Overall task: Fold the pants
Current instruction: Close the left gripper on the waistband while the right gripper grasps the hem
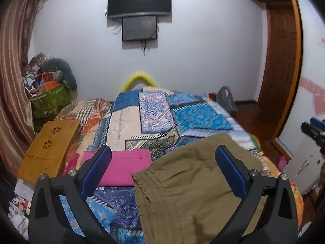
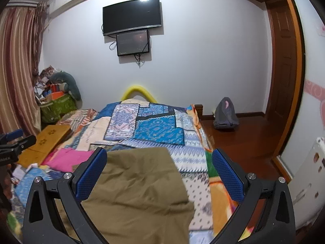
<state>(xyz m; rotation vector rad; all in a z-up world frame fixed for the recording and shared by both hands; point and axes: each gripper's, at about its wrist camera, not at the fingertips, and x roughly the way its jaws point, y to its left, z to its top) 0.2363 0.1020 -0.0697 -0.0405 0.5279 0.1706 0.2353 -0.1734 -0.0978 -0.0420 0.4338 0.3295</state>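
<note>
Left claw: released, above pants
Right claw: released, above pants
Pants: olive, at bed's near edge
Pink cloth: beside pants

Olive pants run off the bottom edge in both wrist views, so their lower part is out of sight, and the cloth is smeared with blur. The pink garment near the bed's left edge is half hidden behind the left claw's left finger. The bed itself is cut off at the bottom; its near edge cannot be seen. In the left wrist view the right claw barely pokes in at the right edge, too little to tell how its jaws stand. The screen under the television shows something too dim to read.
</note>
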